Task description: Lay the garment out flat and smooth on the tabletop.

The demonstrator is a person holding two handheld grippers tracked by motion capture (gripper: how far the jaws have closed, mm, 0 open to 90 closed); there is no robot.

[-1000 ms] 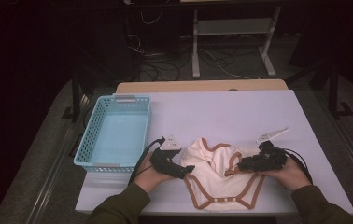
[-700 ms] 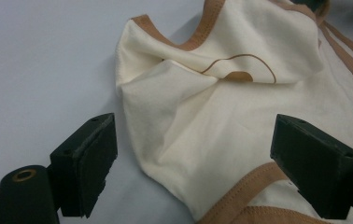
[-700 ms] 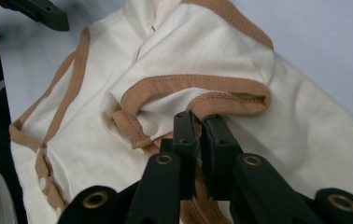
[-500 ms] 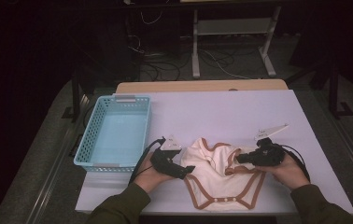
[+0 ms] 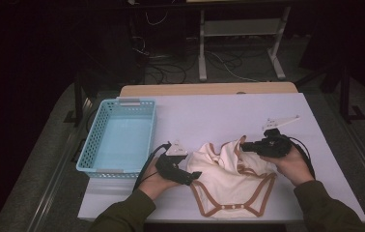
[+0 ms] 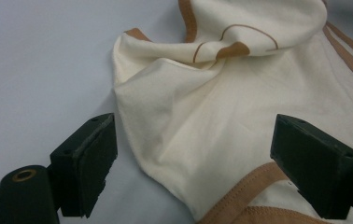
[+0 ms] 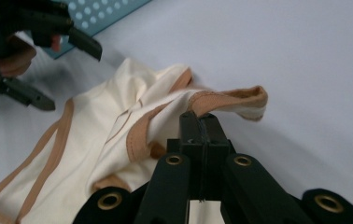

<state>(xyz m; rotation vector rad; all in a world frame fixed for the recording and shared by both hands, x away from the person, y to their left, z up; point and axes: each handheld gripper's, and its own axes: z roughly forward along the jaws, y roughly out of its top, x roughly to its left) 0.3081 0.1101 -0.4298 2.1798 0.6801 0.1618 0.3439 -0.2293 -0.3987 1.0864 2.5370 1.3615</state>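
Since a second ago the right gripper (image 7: 201, 122) has closed its jaws on the bodysuit's (image 5: 229, 181) brown-trimmed edge and lifted that fold a little off the table (image 5: 209, 116). It pinches the cloth tight. Most of the bodysuit lies flat between both hands, right of the basket (image 5: 120, 135). Left gripper (image 6: 191, 154) rests spread wide, astride the garment's near corner, pads not pressing it.

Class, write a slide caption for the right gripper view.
Right gripper pinches the cream bodysuit by its brown-trimmed edge.
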